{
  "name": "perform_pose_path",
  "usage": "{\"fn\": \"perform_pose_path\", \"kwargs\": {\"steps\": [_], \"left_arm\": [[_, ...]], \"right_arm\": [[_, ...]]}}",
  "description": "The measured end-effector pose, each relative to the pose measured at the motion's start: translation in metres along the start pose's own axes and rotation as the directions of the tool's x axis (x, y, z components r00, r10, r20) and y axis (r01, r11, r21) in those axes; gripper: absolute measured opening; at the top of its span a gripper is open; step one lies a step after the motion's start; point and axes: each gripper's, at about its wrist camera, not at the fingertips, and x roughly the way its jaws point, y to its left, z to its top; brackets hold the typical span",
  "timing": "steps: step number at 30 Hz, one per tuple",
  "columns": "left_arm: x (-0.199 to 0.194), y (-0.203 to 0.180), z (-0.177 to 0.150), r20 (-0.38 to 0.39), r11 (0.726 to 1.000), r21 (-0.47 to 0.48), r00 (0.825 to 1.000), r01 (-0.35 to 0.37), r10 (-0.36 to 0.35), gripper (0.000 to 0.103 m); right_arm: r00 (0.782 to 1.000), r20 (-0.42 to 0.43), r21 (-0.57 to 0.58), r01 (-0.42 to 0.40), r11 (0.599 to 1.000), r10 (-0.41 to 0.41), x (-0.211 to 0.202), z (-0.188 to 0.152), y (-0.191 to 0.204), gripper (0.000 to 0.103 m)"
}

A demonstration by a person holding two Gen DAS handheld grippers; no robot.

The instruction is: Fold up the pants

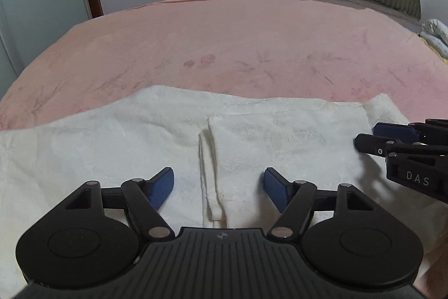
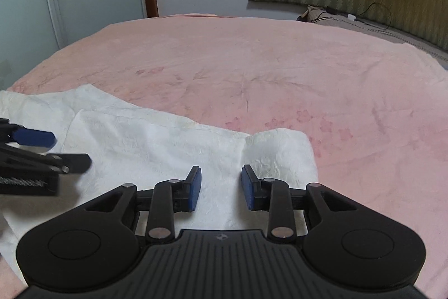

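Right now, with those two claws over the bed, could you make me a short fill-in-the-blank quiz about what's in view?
1. The white pants lie on a ____ bedspread.
2. Both the left claw and the right claw have their jaws ____, holding nothing.
3. The pads on the claw fingers are coloured ____.
4. Behind the bed stands an olive-green ____.

Missing words: pink; open; blue; headboard
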Motion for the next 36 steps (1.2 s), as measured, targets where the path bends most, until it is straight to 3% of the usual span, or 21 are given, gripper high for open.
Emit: {"fn": "perform_pose_path", "kwargs": {"steps": [3,6,12,21,22,23,25,26,29,36], "left_arm": [[-0.003,-0.002,-0.009,0.044,0.999,0.016,0.998,-0.046,0.045,0.092],[-0.005,-0.002,-0.014,0.064,0.998,0.032,0.996,-0.056,0.054,0.096],[-0.01,0.005,-0.021,0.08,0.999,0.015,0.996,-0.037,0.036,0.098],[-0.02,0.006,-0.044,0.177,0.999,-0.008,0.983,-0.045,0.046,0.103],[-0.021,0.007,-0.045,0.177,0.999,-0.013,0.983,-0.041,0.043,0.103],[-0.021,0.008,-0.045,0.177,0.999,-0.017,0.983,-0.038,0.04,0.103],[-0.021,0.009,-0.045,0.176,0.999,-0.019,0.984,-0.037,0.04,0.103],[-0.02,0.008,-0.045,0.174,0.999,-0.017,0.984,-0.04,0.042,0.103],[-0.02,0.007,-0.045,0.172,0.999,-0.007,0.984,-0.048,0.049,0.103],[-0.016,0.018,-0.044,0.158,0.999,-0.048,0.987,0.004,0.004,0.103]], "right_arm": [[1.0,0.006,-0.003,0.003,1.0,-0.003,0.0,-0.003,0.002,0.03],[1.0,0.013,-0.003,0.007,1.0,-0.007,-0.001,-0.004,0.002,0.03],[0.999,0.045,-0.001,0.022,1.0,-0.022,-0.003,-0.011,0.005,0.031],[0.994,0.107,0.015,0.02,1.0,-0.021,-0.006,-0.022,0.005,0.035],[0.994,0.109,0.016,0.003,1.0,-0.005,-0.007,-0.023,0.005,0.045],[0.994,0.109,0.015,-0.021,1.0,0.019,-0.007,-0.023,0.005,0.07],[0.993,0.097,-0.014,-0.072,0.997,0.073,-0.007,-0.025,0.01,0.099],[0.994,0.093,-0.033,-0.055,0.998,0.058,-0.007,-0.025,0.015,0.103],[0.995,0.093,-0.056,0.03,0.998,-0.025,-0.008,-0.027,0.025,0.103],[0.997,0.07,0.015,0.038,0.999,-0.039,-0.007,-0.027,0.023,0.103]]}}
